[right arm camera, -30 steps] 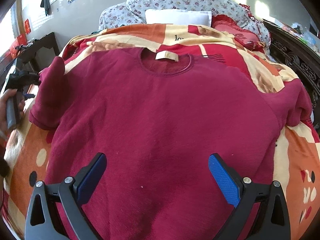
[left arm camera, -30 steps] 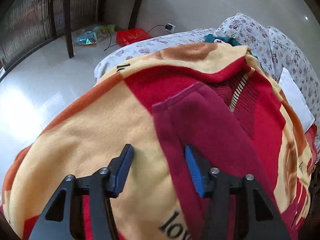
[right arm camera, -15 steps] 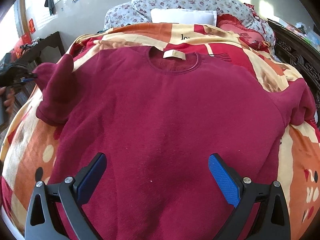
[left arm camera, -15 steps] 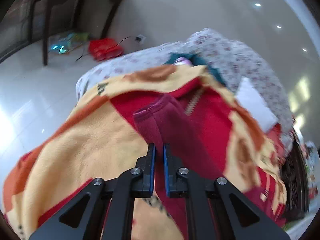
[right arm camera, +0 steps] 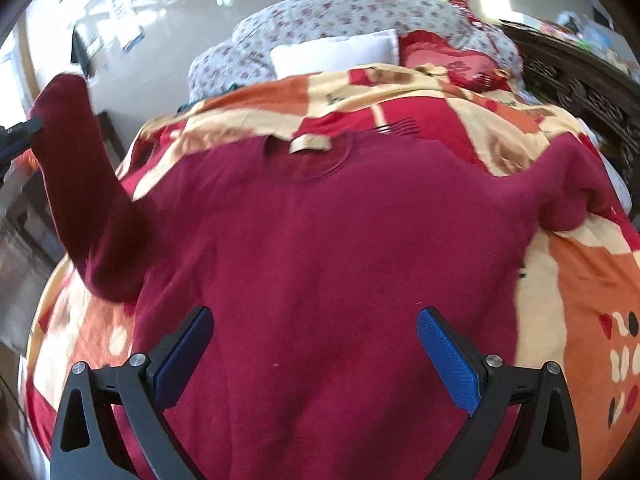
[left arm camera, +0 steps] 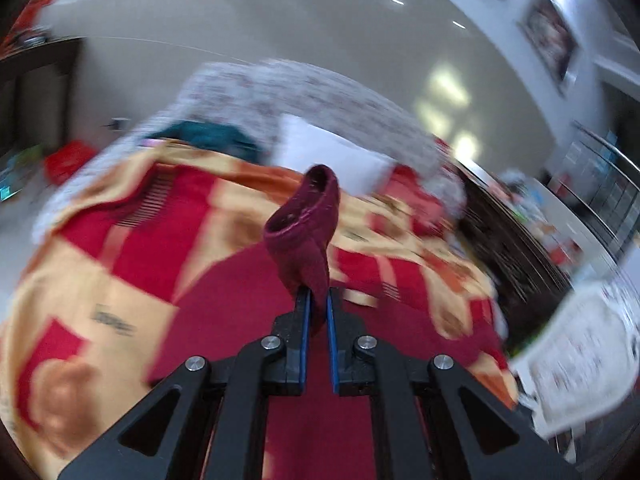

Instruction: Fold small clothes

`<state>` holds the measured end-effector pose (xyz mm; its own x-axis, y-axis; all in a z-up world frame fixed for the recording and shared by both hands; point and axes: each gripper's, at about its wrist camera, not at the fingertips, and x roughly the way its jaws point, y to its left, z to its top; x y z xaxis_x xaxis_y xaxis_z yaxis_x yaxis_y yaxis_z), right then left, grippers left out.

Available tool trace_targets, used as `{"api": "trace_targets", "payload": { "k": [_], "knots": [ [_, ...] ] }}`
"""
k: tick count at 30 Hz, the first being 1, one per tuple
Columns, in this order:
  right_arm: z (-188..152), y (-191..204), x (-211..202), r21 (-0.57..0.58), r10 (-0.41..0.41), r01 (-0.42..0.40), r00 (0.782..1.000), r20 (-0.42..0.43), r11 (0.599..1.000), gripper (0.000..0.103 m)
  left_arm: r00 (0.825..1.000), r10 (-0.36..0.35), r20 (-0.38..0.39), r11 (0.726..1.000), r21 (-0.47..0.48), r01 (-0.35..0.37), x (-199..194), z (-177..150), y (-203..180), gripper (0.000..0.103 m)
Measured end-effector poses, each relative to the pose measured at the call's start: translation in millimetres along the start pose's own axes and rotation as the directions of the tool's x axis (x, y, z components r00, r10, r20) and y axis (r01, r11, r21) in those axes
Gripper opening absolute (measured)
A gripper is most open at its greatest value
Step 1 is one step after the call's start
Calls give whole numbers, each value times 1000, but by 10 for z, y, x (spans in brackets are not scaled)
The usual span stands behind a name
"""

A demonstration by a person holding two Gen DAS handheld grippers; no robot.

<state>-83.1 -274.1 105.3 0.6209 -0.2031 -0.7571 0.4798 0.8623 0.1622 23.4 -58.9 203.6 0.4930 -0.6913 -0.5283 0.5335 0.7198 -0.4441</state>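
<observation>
A dark red sweater [right arm camera: 320, 240] lies flat, front down, on a bed, its neck label at the far side. My left gripper [left arm camera: 316, 300] is shut on the cuff end of the sweater's left sleeve [left arm camera: 306, 224], which stands up between the blue pads. In the right wrist view that sleeve [right arm camera: 80, 184] rises off the bed at the left, with the left gripper [right arm camera: 16, 136] at its top edge. My right gripper [right arm camera: 314, 344] hangs open over the sweater's lower part, nothing between its fingers. The other sleeve [right arm camera: 568, 188] lies bunched at the right.
A red, orange and cream blanket [right arm camera: 580, 280] covers the bed. A white pillow [right arm camera: 336, 52] and flowered bedding [right arm camera: 352, 12] lie at the head. A dark carved bed frame [right arm camera: 580, 76] runs along the right. A dark table [left arm camera: 36, 80] stands on the floor beyond.
My left gripper closed on the sleeve's end, then lifted it up and swung it over the bed. The right gripper shifted a little and stayed open.
</observation>
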Motion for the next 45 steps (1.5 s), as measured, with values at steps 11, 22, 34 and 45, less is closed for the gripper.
{"api": "trace_targets", "payload": {
  "k": [11, 22, 34, 45],
  "knots": [
    [114, -814, -104, 225, 15, -11, 1000, -19, 974, 103, 943, -15, -333, 997, 70, 41, 1518, -1219, -707, 8],
    [275, -638, -14, 103, 53, -44, 995, -80, 994, 103, 986, 105, -129, 965, 253, -70, 322, -1047, -394, 74],
    [415, -154, 690, -191, -34, 14, 994, -104, 981, 6, 933, 302, -196, 953, 85, -290, 395, -1033, 663, 75],
    [736, -734, 143, -248, -257, 268, 963, 76, 931, 6, 928, 316, -199, 946, 137, -293, 587, -1135, 487, 75]
  ]
}}
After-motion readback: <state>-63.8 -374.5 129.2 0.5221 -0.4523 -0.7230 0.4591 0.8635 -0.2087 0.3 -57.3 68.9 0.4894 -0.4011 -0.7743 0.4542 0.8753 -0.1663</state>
